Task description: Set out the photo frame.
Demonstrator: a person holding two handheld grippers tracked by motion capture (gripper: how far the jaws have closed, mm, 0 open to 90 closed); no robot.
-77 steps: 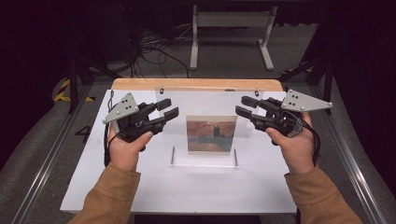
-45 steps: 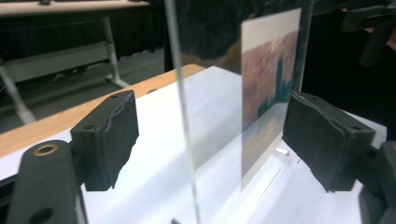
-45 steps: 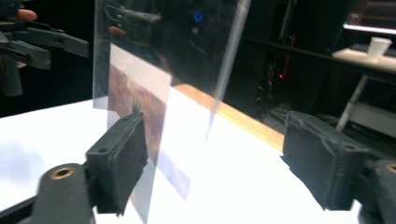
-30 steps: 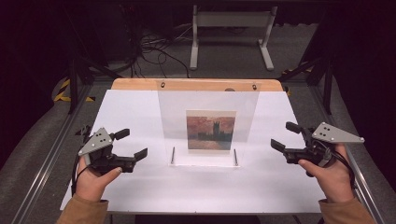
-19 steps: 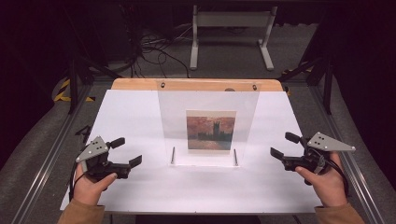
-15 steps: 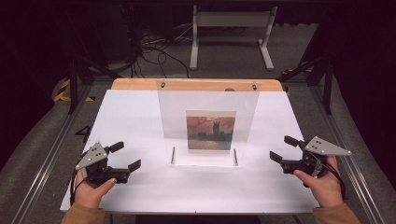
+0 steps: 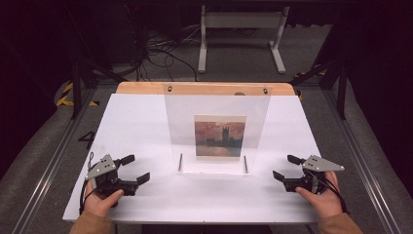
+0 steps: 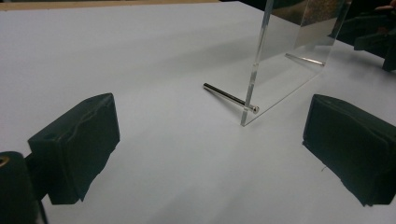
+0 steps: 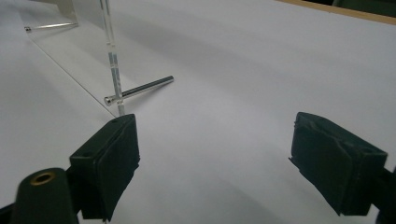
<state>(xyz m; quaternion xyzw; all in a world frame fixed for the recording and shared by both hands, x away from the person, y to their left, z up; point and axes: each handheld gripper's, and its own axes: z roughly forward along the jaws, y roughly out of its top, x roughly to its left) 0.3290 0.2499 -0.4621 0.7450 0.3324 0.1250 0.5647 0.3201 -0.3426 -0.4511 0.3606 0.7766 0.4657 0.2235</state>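
left gripper: jaws apart, empty | right gripper: jaws apart, empty | between them we see acrylic frame upright (picture probably a painting)

Both grippers are held low and wide apart, left gripper at 7 o'clock, right gripper at 5, jaws spread.
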